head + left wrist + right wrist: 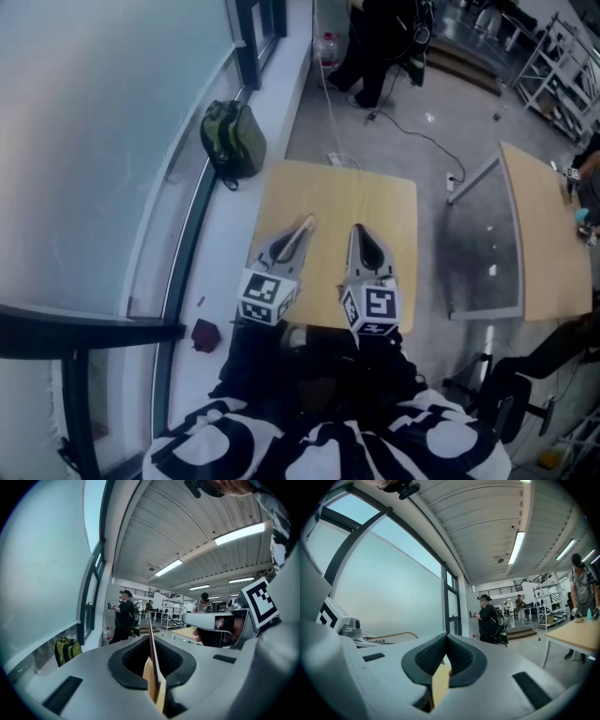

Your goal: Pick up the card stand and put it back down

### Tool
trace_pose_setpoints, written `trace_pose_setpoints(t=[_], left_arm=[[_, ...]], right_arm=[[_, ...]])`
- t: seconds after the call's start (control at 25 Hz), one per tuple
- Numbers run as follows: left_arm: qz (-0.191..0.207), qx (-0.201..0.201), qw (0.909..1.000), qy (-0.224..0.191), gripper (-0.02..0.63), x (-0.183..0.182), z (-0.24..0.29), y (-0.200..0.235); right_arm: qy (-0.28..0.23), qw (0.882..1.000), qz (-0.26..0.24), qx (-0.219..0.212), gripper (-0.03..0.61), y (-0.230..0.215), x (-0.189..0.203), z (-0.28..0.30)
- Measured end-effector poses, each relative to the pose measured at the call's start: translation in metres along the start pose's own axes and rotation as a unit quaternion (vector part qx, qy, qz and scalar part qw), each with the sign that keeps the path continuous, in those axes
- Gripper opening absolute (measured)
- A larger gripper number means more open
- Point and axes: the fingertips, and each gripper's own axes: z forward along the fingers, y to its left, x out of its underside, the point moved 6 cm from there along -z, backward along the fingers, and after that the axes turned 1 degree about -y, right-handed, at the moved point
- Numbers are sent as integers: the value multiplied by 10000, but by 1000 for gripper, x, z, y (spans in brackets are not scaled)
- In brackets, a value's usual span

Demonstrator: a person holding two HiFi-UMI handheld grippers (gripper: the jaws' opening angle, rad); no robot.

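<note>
Card stand could not be made out in any view. Left gripper [307,221] hung over the near edge of a pale wooden table [375,202], its jaws pressed together to a thin seam with nothing between them. Only a sliver of the wood showed through the gap lower down. Right gripper [357,228] hung just beside it, over the same edge. Its jaws were likewise closed at the tips and pinched nothing.

Each gripper carried a cube [267,297] of black-and-white square markers. These were patterns, not words. A small label on the left gripper's side, seen from the right gripper view, was too small to read.

Beyond the table's far left corner a green backpack [232,139] leaned on a white ledge [272,112] under a frosted window [103,141]. Past the far edge stood a person [375,47] in black, and a cable [412,131] trailed across the grey floor. A second table [539,234] stood well apart to the right. Left of the near edge a small dark red thing [205,335] lay on the ledge. Nothing stood between the grippers and the tabletop.
</note>
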Motion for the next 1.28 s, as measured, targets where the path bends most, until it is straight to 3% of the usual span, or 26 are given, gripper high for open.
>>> trace_pose_setpoints(t=[0.44,0.8,1.12,1.28], left_arm=[[-374,506,9955,710,21,64,53,-6],[-447,709,9900,1133,21,107,108,-8],[-286,360,9856,1627,21,149,141,40],[-48,490,9833,1751,21,163,161,69]], right_arm=[[659,9951,303,667,25,-54,49,11],[1136,9891,437,828,25,-80,83,32],[1502,9823,532,981,25,-93,109,53],[1592,9800,565,1049,25,-100,118,64]])
